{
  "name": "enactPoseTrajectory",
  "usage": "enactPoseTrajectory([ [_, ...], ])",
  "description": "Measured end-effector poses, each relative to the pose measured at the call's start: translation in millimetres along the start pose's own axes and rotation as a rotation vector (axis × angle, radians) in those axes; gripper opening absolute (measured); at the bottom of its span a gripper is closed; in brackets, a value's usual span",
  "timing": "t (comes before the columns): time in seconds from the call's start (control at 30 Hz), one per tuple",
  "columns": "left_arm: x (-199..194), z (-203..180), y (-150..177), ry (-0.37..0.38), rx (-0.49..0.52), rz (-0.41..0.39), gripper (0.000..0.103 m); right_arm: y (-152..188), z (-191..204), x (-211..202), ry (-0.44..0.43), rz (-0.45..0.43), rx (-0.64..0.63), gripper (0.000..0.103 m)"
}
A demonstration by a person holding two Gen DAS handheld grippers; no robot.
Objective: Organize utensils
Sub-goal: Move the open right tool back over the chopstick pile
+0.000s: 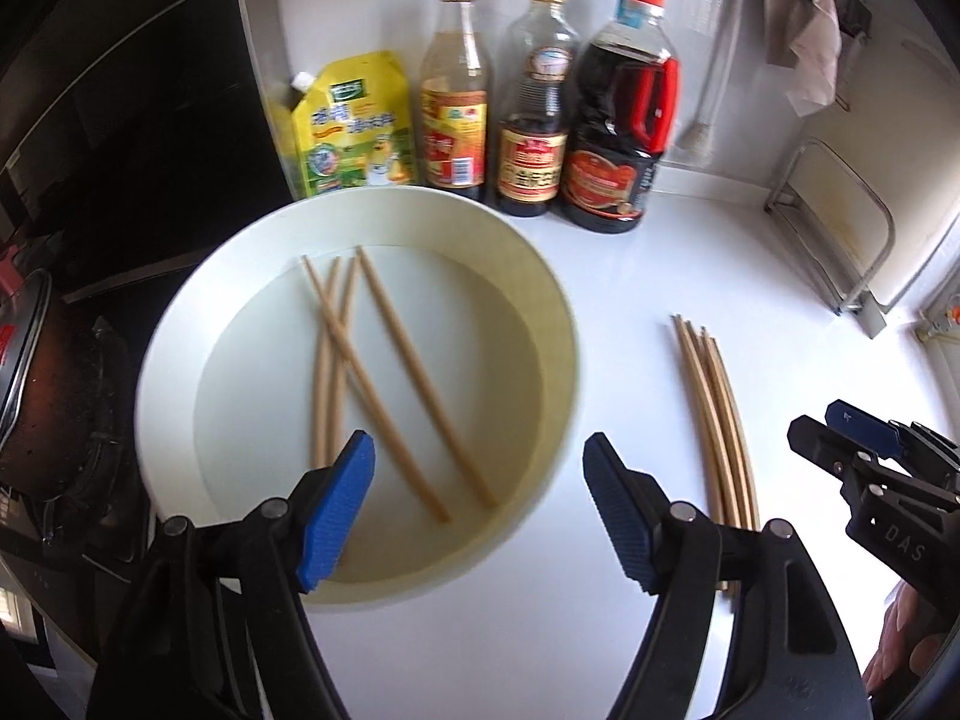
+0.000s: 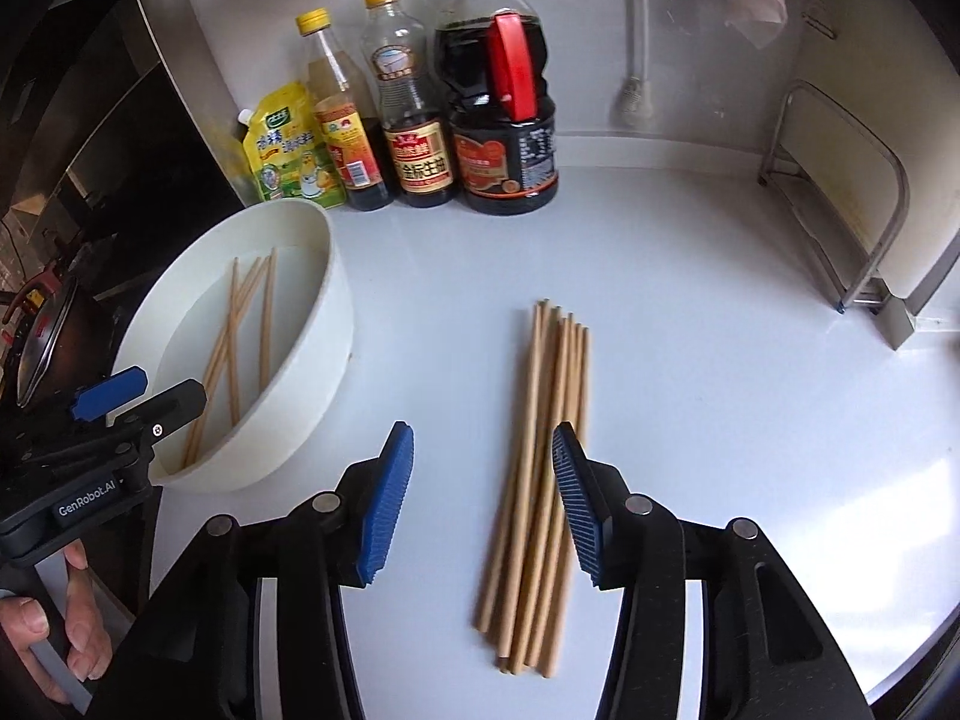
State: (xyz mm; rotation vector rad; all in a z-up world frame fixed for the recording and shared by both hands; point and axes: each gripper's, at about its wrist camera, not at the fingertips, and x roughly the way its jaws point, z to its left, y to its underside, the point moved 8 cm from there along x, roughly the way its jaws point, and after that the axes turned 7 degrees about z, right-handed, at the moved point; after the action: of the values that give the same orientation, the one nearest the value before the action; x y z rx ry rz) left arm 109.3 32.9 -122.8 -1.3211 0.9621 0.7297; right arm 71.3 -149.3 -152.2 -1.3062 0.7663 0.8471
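Note:
A white bowl (image 1: pixel 180 360) on the white counter holds several wooden chopsticks (image 1: pixel 384 372), loosely crossed. My left gripper (image 1: pixel 480 504) is open and empty above the bowl's near rim. A bundle of several chopsticks (image 2: pixel 540 480) lies on the counter to the right of the bowl (image 2: pixel 312 360); it also shows in the left wrist view (image 1: pixel 717 420). My right gripper (image 2: pixel 483 498) is open and empty, its jaws straddling the bundle from above without touching it. The bowl's chopsticks also show in the right wrist view (image 2: pixel 240 330).
A yellow pouch (image 1: pixel 345 126) and three sauce bottles (image 1: pixel 534 114) stand along the back wall. A metal rack (image 2: pixel 840 204) is at the right. A stove with a dark pot (image 1: pixel 30 384) lies left of the bowl.

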Motion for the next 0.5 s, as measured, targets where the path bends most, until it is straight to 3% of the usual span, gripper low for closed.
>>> enactPoseTrajectory([
  [0.3,12.9,-56.4,7.8,0.059,0.064,0.018,0.073,30.4,-53.6,24.6,0.053,0.058,0.034,0.048],
  [0.5,27.3,-71.3,12.2,0.075,0.062,0.039,0.077,36.5,-68.6,52.2,0.039,0.103,0.048,0.048],
])
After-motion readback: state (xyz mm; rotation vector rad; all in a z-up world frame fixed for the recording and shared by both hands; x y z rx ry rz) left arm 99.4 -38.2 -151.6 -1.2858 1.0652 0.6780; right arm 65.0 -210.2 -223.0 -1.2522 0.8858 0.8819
